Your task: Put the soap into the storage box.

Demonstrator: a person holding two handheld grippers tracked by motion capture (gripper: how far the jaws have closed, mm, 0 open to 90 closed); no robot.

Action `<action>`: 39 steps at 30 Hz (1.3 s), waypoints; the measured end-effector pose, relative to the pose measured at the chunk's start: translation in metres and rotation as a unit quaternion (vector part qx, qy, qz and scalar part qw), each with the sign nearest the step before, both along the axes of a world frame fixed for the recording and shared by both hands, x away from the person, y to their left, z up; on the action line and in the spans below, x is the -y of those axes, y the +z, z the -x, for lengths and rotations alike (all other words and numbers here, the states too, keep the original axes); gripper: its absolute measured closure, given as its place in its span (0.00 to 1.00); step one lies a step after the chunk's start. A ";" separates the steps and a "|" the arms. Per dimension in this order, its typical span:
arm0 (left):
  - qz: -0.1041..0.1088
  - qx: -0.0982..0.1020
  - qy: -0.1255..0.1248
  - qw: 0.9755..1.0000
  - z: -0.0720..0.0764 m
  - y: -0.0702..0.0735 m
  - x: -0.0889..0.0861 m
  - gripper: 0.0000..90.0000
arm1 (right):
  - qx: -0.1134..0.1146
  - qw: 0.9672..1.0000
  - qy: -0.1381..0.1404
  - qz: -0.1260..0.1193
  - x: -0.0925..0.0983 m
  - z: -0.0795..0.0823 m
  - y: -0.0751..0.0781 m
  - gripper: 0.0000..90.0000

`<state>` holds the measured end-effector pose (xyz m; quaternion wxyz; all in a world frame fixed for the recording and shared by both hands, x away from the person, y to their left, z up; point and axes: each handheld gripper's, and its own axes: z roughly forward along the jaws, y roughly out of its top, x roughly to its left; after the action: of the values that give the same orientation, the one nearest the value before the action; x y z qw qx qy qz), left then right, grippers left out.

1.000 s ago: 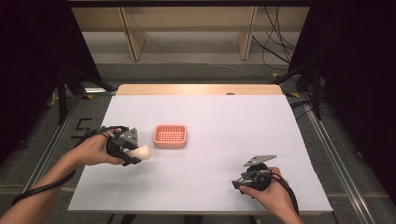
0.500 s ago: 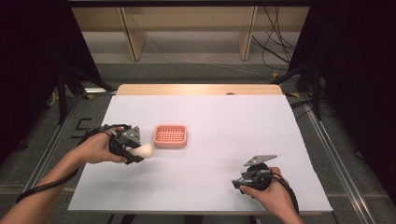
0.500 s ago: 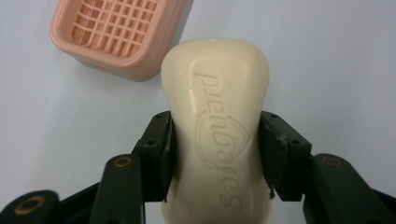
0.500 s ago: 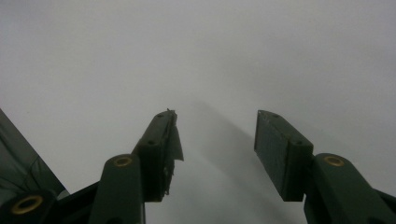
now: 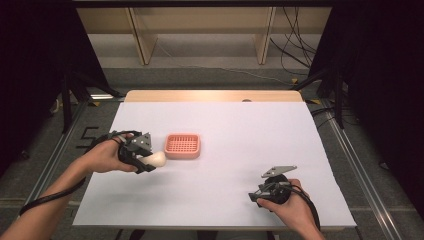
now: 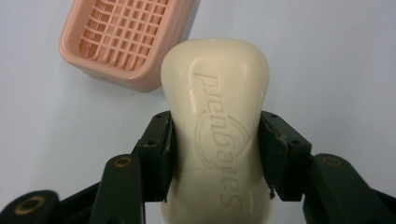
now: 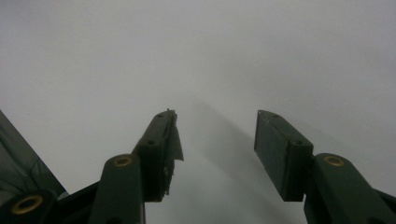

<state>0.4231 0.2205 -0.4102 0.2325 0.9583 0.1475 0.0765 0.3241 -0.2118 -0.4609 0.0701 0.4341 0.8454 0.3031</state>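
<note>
My left gripper (image 5: 148, 161) is shut on a cream bar of soap (image 5: 156, 159) with raised lettering, held just above the white table at the left. In the left gripper view the soap (image 6: 217, 121) sits clamped between the two black jaws, its free end pointing toward a pink slatted soap dish (image 6: 122, 39). From above, the soap dish (image 5: 183, 146) lies just right of the soap, a small gap between them. My right gripper (image 5: 254, 195) rests low near the table's front right, open, with nothing between its fingers (image 7: 161, 144).
The white tabletop (image 5: 240, 135) ends in a wooden strip along its far edge. Wooden shelving legs and cables stand on the floor beyond. A black cable trails from each gripper off the table's near side.
My left gripper has carried the soap slightly right, closer to the pink dish. The right gripper has stayed put.
</note>
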 end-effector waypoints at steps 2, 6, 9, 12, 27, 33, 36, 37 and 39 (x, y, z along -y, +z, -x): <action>-0.002 0.002 -0.003 1.000 -0.001 0.001 0.001 0.55 | 0.000 1.000 0.000 0.000 0.000 0.000 0.000 0.55; 0.002 0.005 -0.004 1.000 -0.002 0.001 0.002 0.55 | 0.000 1.000 0.001 0.001 0.000 0.000 0.000 0.55; 0.004 0.007 -0.003 1.000 -0.003 0.002 0.003 0.55 | 0.001 1.000 0.001 0.001 0.000 0.000 -0.001 0.55; 0.007 0.010 -0.003 1.000 -0.004 0.003 0.004 0.55 | 0.002 1.000 0.001 0.001 -0.001 0.000 -0.001 0.55; 0.007 0.015 -0.004 1.000 -0.010 0.006 0.010 0.55 | 0.003 1.000 0.000 -0.001 0.000 0.001 -0.001 0.55; 0.009 0.016 -0.004 1.000 -0.012 0.006 0.014 0.55 | 0.001 1.000 -0.003 -0.001 0.001 0.001 0.000 0.55; 0.011 0.016 -0.004 1.000 -0.014 0.006 0.014 0.55 | 0.000 1.000 -0.005 -0.001 0.001 0.002 0.000 0.55; 0.011 0.016 -0.006 1.000 -0.015 0.007 0.015 0.55 | 0.004 1.000 -0.003 -0.001 0.002 0.001 -0.001 0.55; 0.013 0.018 -0.005 1.000 -0.015 0.007 0.015 0.55 | 0.006 1.000 -0.004 -0.005 0.001 0.002 -0.001 0.55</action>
<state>0.4381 0.2052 -0.4030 0.2481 0.9543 0.1398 0.0908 0.3225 -0.2131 -0.4618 0.0742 0.4364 0.8417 0.3092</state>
